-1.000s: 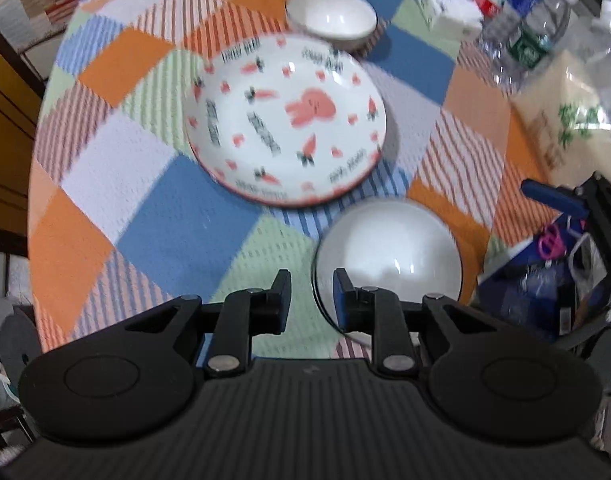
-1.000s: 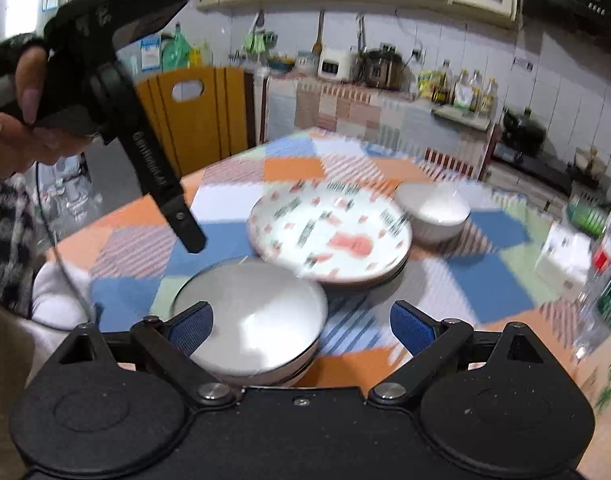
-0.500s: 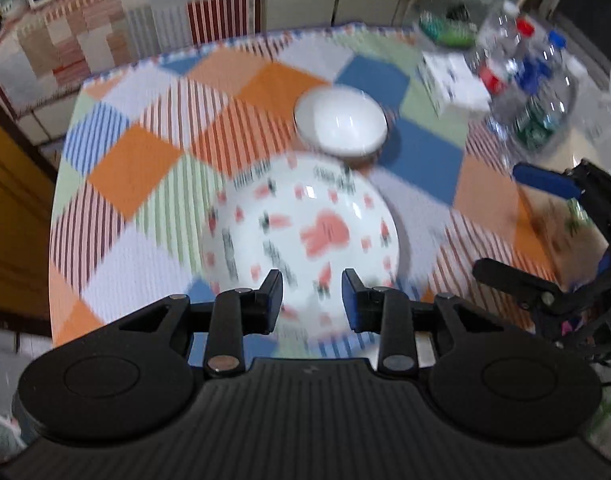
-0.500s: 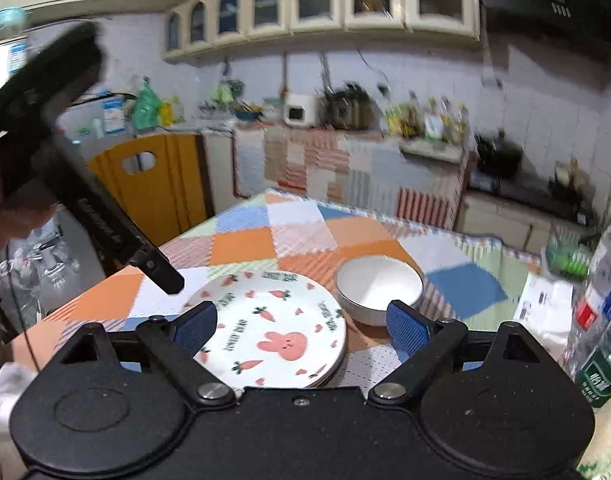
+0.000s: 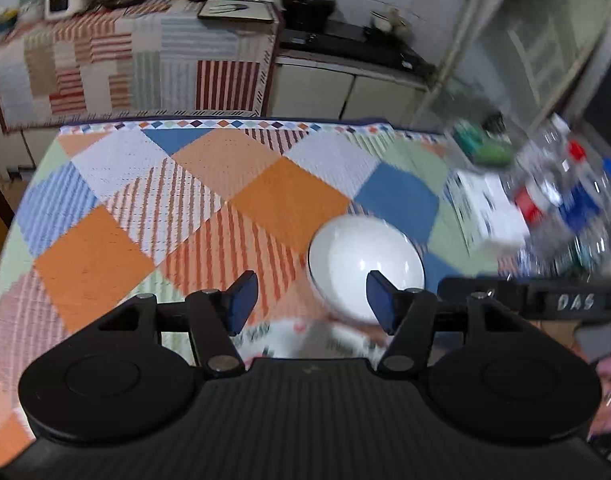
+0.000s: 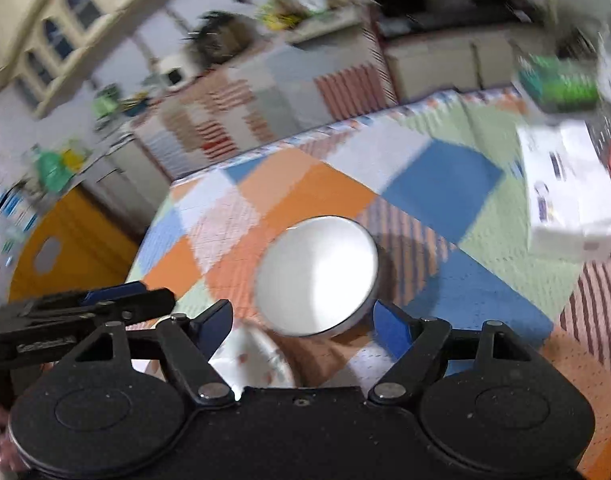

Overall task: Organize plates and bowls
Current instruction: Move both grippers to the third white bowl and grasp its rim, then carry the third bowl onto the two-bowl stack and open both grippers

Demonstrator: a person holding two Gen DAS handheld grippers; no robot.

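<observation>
Kitchen table under a patchwork cloth (image 5: 289,200). Left claw (image 5: 311,298), nearly closed a second ago, now spread and empty. Right claw (image 6: 303,318) spread, empty. White bowl (image 6: 317,276) lies just ahead of both; carrot plate (image 6: 253,364) beneath. Judgement: bowl pickup next.

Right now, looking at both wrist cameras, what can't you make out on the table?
- Carrot plate: left wrist view, mostly hidden behind the left gripper; pattern smeared.
- Same plate, right wrist view: only a sliver above the right gripper.
- Water bottles: left wrist view, labels blurred.
- White box: right wrist view, print blurred.
- White bowl: no contents discernible.
</observation>
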